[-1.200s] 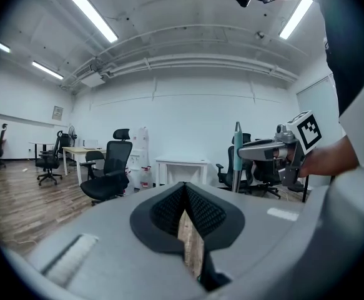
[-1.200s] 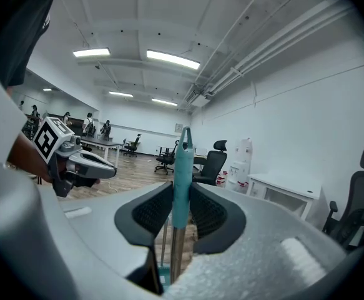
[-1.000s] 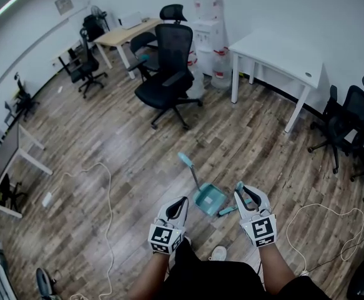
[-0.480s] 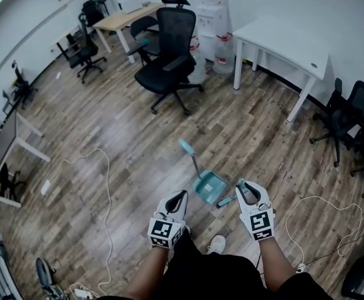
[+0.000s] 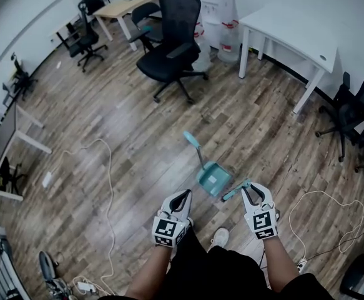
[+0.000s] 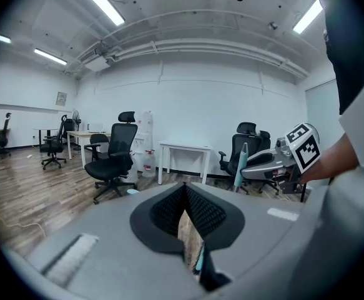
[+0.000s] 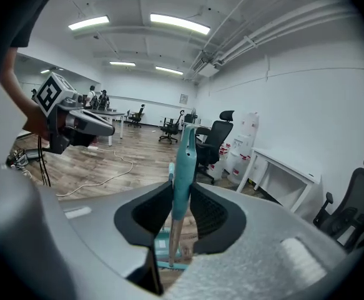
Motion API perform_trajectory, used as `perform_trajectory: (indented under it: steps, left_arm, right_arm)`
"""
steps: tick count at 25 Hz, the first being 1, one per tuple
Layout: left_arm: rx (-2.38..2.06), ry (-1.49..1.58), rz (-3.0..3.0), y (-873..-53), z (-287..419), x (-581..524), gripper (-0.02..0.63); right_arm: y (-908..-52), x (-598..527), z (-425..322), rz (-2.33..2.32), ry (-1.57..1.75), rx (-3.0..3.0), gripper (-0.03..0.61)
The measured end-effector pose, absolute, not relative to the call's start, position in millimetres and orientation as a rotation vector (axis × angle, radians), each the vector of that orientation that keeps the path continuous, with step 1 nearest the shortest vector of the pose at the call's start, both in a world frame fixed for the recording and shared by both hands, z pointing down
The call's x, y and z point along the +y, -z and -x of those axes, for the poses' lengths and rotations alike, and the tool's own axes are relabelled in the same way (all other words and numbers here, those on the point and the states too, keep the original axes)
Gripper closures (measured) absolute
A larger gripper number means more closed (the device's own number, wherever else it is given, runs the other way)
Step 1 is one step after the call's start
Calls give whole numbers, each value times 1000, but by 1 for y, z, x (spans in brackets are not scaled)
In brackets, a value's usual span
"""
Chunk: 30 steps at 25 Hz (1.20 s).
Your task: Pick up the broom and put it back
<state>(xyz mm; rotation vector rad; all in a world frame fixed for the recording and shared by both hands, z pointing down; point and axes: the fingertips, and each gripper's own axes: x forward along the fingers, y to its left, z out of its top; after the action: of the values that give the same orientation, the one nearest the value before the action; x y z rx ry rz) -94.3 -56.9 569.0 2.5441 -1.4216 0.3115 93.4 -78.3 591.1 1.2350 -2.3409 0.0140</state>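
The left gripper [image 5: 182, 195] hangs low over the wood floor [image 5: 125, 136], its jaws closed together with nothing between them. Just right of it, the teal dustpan [image 5: 211, 179] sits on the floor with its long handle raised. The right gripper [image 5: 251, 189] is clamped on the broom [image 5: 234, 192] by its teal handle, the lower end reaching the dustpan.

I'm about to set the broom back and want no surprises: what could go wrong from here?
The right claw grips the broom only by its thin teal handle, so the rest could swing or slip in the grip. The dustpan stands on the floor close beside the broom. A knock on the way down might tip it over.
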Motion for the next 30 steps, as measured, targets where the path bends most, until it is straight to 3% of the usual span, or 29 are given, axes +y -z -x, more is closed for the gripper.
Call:
perform_trajectory:
  steps: [30]
  left_arm:
    - [-1402, -398, -2343, -639, 116, -55, 594]
  right_arm:
    - [-736, -91, -59, -974, -112, -2151, 485]
